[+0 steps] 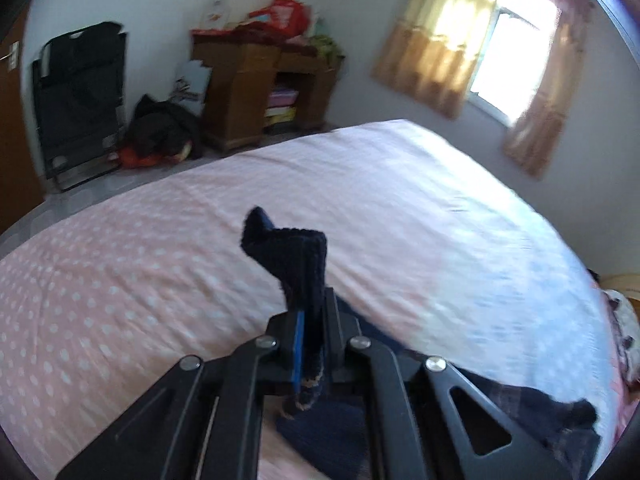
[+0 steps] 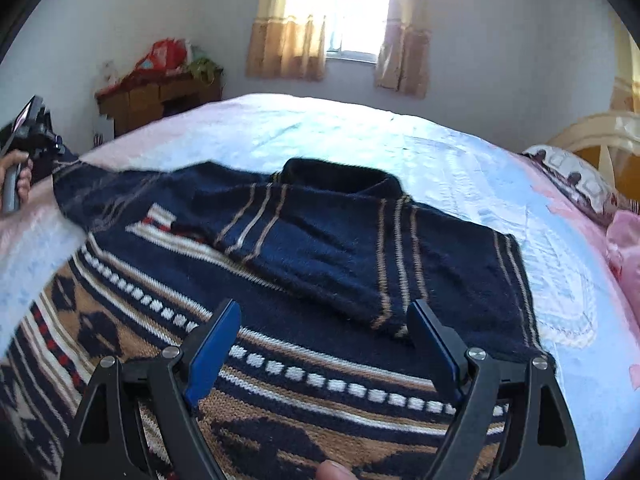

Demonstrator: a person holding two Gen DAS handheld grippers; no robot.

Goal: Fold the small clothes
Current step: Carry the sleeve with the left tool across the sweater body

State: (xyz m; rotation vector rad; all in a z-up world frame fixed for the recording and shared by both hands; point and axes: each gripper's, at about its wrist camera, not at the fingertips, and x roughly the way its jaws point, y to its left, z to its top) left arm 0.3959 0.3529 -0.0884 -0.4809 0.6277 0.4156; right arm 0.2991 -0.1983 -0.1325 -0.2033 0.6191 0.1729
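Note:
A navy knitted sweater [image 2: 320, 248] with tan, white and red patterned bands lies spread on the bed [image 2: 460, 152]. One sleeve [image 2: 304, 240] is folded across its chest. The other sleeve [image 2: 104, 196] stretches off to the left, lifted above the bed. My left gripper [image 1: 312, 308] is shut on that sleeve's cuff [image 1: 296, 248], whose dark ribbed end sticks up past the fingertips. In the right wrist view the left gripper [image 2: 36, 136] shows at the far left, held by a hand [image 2: 20, 176]. My right gripper [image 2: 324, 320] hovers open over the sweater's lower body, with nothing between its blue pads [image 2: 212, 344].
The bed has a pink dotted sheet [image 1: 140, 264]. A pillow [image 2: 576, 176], a pink cloth [image 2: 626, 248] and a pale headboard [image 2: 592, 136] are at the right. Beyond the bed stand a wooden cabinet [image 1: 256, 88], a folded black chair [image 1: 80, 96] and a curtained window [image 2: 356, 12]. Dark clothes [image 1: 164, 132] lie on the floor.

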